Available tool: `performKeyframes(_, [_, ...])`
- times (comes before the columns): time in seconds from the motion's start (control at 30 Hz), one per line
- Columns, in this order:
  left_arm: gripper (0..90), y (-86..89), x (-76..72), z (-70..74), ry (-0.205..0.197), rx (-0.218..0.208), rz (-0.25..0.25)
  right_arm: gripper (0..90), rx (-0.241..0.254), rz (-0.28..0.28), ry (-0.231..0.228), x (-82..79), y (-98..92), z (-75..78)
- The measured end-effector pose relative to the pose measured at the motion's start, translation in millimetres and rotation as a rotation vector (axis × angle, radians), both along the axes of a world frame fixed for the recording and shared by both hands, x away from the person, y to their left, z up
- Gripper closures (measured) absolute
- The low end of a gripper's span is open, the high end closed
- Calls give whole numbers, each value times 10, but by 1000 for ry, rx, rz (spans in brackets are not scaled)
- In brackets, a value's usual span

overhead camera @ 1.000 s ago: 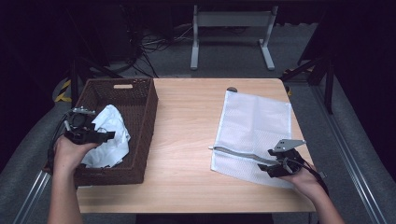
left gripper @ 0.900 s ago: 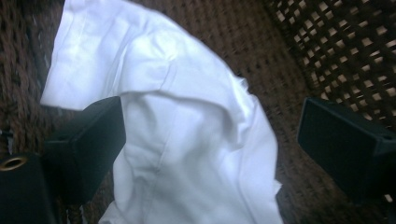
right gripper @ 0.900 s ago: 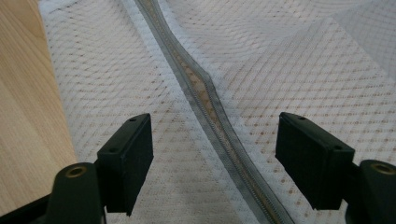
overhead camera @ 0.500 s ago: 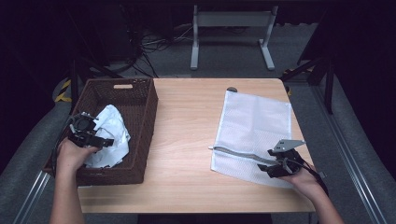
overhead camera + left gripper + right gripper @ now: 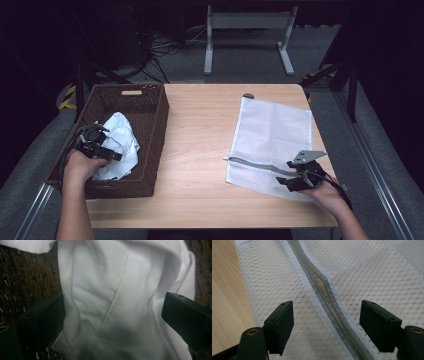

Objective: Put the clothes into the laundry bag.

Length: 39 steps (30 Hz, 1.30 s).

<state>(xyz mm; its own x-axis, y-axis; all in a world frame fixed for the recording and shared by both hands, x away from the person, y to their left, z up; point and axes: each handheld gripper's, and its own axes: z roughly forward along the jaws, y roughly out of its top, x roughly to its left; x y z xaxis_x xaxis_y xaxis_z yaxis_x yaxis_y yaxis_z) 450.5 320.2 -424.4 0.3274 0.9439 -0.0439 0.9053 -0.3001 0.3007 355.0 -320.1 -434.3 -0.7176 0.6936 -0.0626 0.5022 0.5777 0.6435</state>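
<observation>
Room: a dark room with cables and a metal stand on the floor lay behind a pale wooden table (image 5: 200, 150).
Garment: a crumpled white cloth (image 5: 120, 142) lay in the wicker basket (image 5: 155, 125) at the table's 9 o'clock side; in the left gripper view its seam (image 5: 112, 302) ran between the jaws.
Left claw: the left claw (image 5: 102, 152) stood released, jaws spread either side of the cloth and pressing nothing.
Grasp advice: a good pick would probably bite a thick fold near the seam, deep enough to miss the weave beneath, then lift straight up so nothing snagged on the basket wall.
Mesh bag: a white mesh bag (image 5: 272, 140) lay flat at the table's 3 o'clock side, its grey zipper (image 5: 255, 165) near its 6 o'clock edge.
Right claw: the right claw (image 5: 292, 181) rested released at the bag's 5 o'clock corner, jaws straddling the zipper (image 5: 325, 293) without clamping it.
Bag advice: holding that mouth edge steady and open would likely ease putting the cloth in.
Risk: a shallow pinch might let the cloth slip.
</observation>
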Motion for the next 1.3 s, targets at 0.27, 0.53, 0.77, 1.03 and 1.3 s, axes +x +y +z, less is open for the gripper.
performKeyframes(0.27, [93, -24, 12, -58, 45, 15, -13, 283, -1, 0, 1, -2, -3, 0])
performKeyframes(0.53, [253, -63, 16, -90, 98, -15, -54, 286, -3, 8, 3, -4, 2, -4])
performKeyframes(0.77, [611, -81, 13, -25, 109, -71, -101, 289, -6, 12, 5, -4, 8, -9])
performKeyframes(1.03, [747, -67, 4, 67, 73, -107, -91, 292, -6, 14, 4, -4, 2, -7])
performKeyframes(1.3, [751, -45, -35, 196, -11, -149, -87, 295, -7, 17, 6, -2, -3, -7])
